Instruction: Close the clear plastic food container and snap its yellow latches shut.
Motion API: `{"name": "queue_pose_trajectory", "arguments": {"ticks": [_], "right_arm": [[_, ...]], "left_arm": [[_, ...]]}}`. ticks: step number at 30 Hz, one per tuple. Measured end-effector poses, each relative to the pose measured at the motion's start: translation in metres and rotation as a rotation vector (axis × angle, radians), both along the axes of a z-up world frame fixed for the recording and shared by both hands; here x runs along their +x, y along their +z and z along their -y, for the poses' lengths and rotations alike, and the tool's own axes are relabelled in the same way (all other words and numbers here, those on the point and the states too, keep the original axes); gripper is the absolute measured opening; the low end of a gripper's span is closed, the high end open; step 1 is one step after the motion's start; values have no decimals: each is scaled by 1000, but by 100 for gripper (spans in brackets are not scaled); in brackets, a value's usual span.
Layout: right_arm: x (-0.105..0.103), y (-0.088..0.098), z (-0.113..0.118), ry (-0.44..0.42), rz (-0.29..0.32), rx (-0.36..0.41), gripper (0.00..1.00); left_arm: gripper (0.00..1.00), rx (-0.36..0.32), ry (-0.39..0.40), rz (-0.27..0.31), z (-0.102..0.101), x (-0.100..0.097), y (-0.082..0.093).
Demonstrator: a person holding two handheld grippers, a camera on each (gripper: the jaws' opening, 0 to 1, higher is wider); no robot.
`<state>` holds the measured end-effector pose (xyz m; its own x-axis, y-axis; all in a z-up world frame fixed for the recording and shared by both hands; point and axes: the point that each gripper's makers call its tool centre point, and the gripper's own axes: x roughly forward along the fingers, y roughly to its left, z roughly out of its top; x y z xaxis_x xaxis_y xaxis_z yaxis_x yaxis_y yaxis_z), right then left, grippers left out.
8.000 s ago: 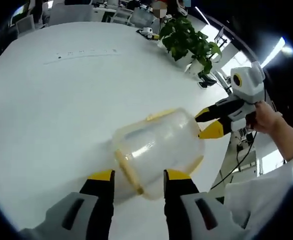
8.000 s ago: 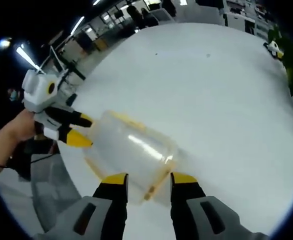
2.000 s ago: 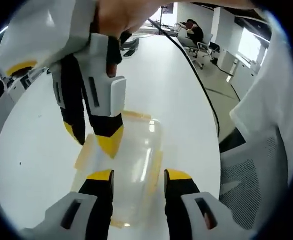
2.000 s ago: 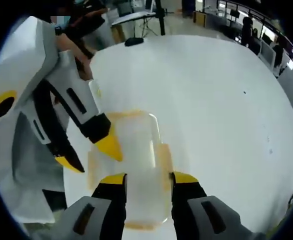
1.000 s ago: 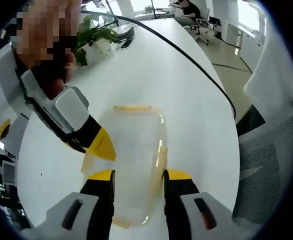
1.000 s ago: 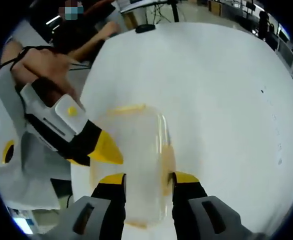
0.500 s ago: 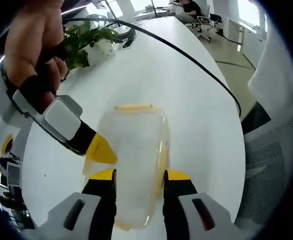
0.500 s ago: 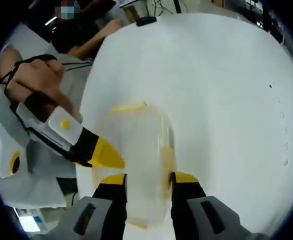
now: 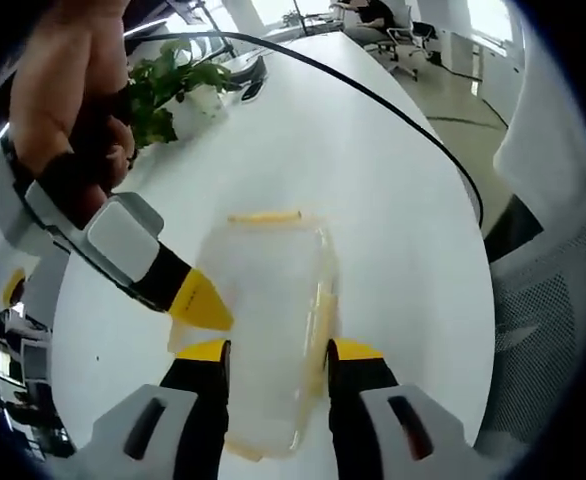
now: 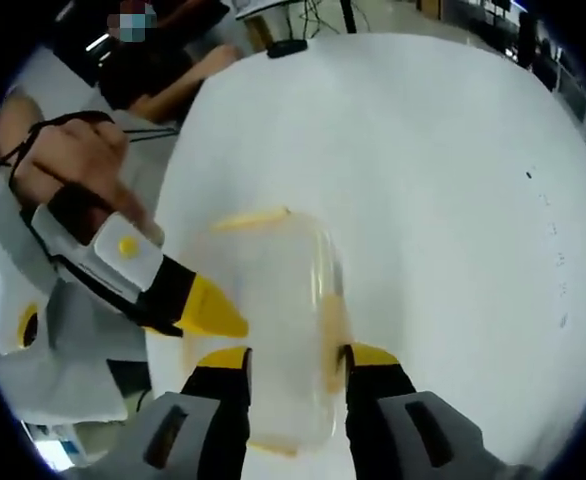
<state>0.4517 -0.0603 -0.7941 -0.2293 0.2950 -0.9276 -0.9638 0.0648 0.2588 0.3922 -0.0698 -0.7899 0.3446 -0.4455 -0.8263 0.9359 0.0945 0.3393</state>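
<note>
The clear plastic container (image 9: 268, 320) lies flat on the white table (image 9: 393, 230), lid on top. One yellow latch (image 9: 263, 216) sits at its far end and another (image 9: 321, 315) along its right side. My left gripper (image 9: 278, 352) is open, its jaws straddling the near end of the container. The right gripper's yellow fingertip (image 9: 201, 300) touches the container's left edge. In the right gripper view the container (image 10: 273, 310) shows a far latch (image 10: 253, 218) and a right latch (image 10: 331, 325). My right gripper (image 10: 296, 357) is open over its near end, with the left gripper's fingertip (image 10: 208, 308) at its left edge.
A potted plant (image 9: 168, 85) stands at the table's far side, and a black cable (image 9: 373, 100) runs across the table. A mesh chair (image 9: 543, 330) is at the right. A person's hand (image 10: 68, 165) holds the other gripper. A dark object (image 10: 286, 47) lies at the far edge.
Eight seconds ago the container lay tilted on its side between the grippers; now it lies flat. Since two seconds ago the other gripper has dropped from over the lid to the left edge.
</note>
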Motion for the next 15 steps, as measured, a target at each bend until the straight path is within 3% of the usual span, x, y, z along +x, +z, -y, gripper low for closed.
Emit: {"name": "queue_pose_trajectory", "arguments": {"ticks": [10, 15], "right_arm": [[-3, 2, 3, -9, 64, 22, 38], [-5, 4, 4, -19, 89, 45, 40]], "left_arm": [[42, -53, 15, -82, -1, -4, 5], [50, -80, 15, -99, -2, -3, 12]]}}
